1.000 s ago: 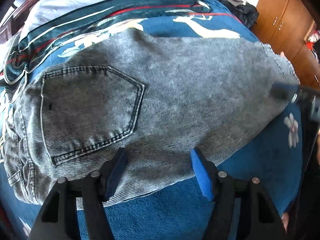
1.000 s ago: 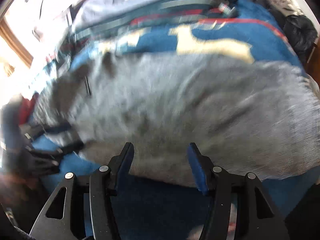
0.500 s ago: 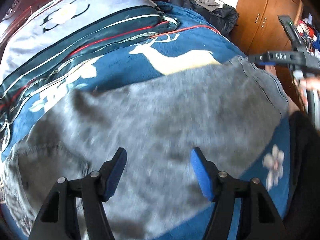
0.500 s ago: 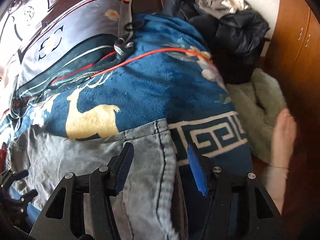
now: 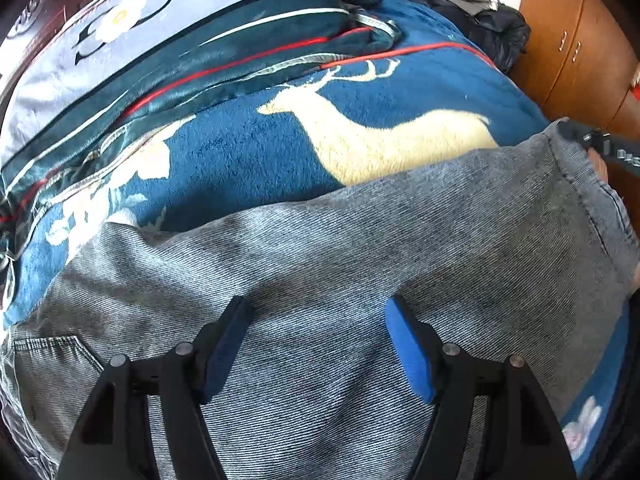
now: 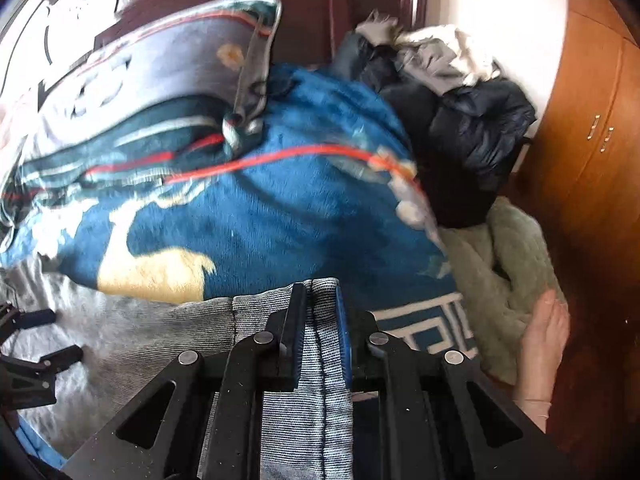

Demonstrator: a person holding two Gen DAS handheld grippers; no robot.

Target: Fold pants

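Grey washed denim pants (image 5: 340,280) lie flat on a blue deer-print blanket (image 5: 248,152), back pocket (image 5: 52,354) at lower left, leg hem (image 5: 584,184) at right. My left gripper (image 5: 316,344) is open and hovers over the middle of the pants, holding nothing. My right gripper (image 6: 318,320) is shut on the pants' hem (image 6: 320,344) at the blanket's right side; it shows in the left wrist view (image 5: 600,144) at the hem. The left gripper shows at the right wrist view's left edge (image 6: 40,336).
A grey and dark green pillow (image 5: 140,36) lies at the bed's head. A pile of dark clothes (image 6: 452,120) and a green towel (image 6: 500,276) sit beside the bed. Wooden cabinets (image 6: 592,140) stand right. A bare foot (image 6: 540,344) is on the floor.
My right gripper swung to the leg hem and shut on it. My left gripper moved from the pocket area toward the middle of the pants, still open.
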